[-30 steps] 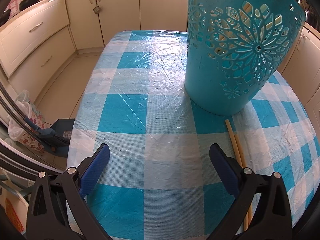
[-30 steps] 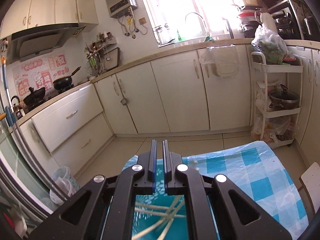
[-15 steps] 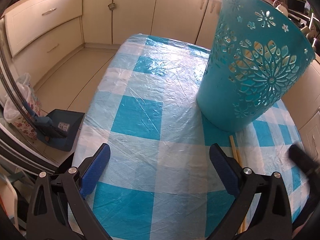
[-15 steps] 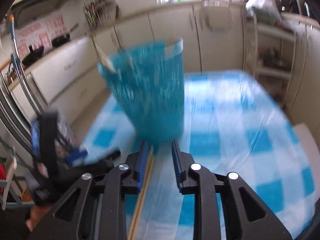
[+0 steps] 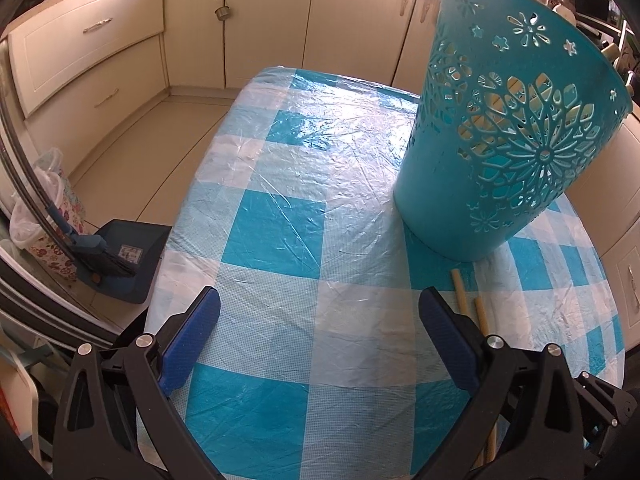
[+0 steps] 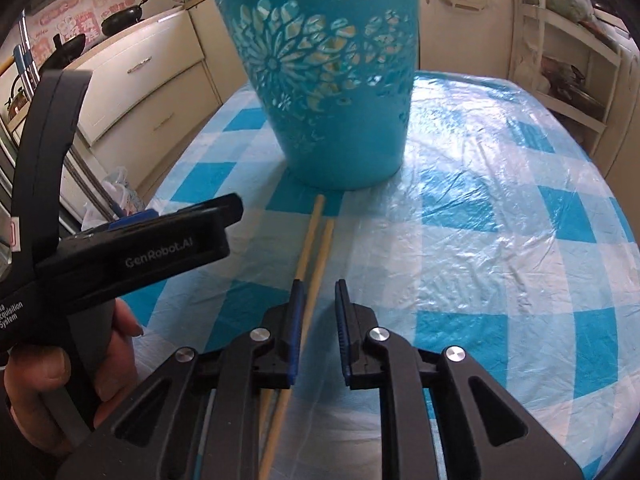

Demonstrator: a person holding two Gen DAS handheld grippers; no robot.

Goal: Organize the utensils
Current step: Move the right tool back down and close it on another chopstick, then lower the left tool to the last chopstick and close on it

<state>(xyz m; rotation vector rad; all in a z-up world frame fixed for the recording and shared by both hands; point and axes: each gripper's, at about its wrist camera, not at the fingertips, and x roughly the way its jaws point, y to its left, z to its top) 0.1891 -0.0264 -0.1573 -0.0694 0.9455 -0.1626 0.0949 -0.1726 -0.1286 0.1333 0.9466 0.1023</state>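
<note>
Right gripper [image 6: 318, 308] is low over the checked surface [image 6: 500, 240], fingers [image 6: 296, 312] parted only a narrow gap, having just eased apart, pads not pressing on anything. The two wooden chopsticks [image 6: 316, 248] lie flat, side by side, running from beneath the left-hand finger forward to the foot of the teal openwork basket [image 6: 332, 92]. One stick seems to pass into the gap; the other sits under or outside that finger.

The risk, as I read it: close now and only one stick is caught, or the finger lands on top and rolls the pair away on that slick plastic cover. A thin round stick could also pivot or slip.

Left gripper [image 5: 320, 332] hovers with fingers spread wide, empty; the chopstick ends [image 5: 466, 300] show just beyond its right-hand finger.

The basket stands upright ahead of both; pale sticks show through its cut-outs, likely more chopsticks.
</note>
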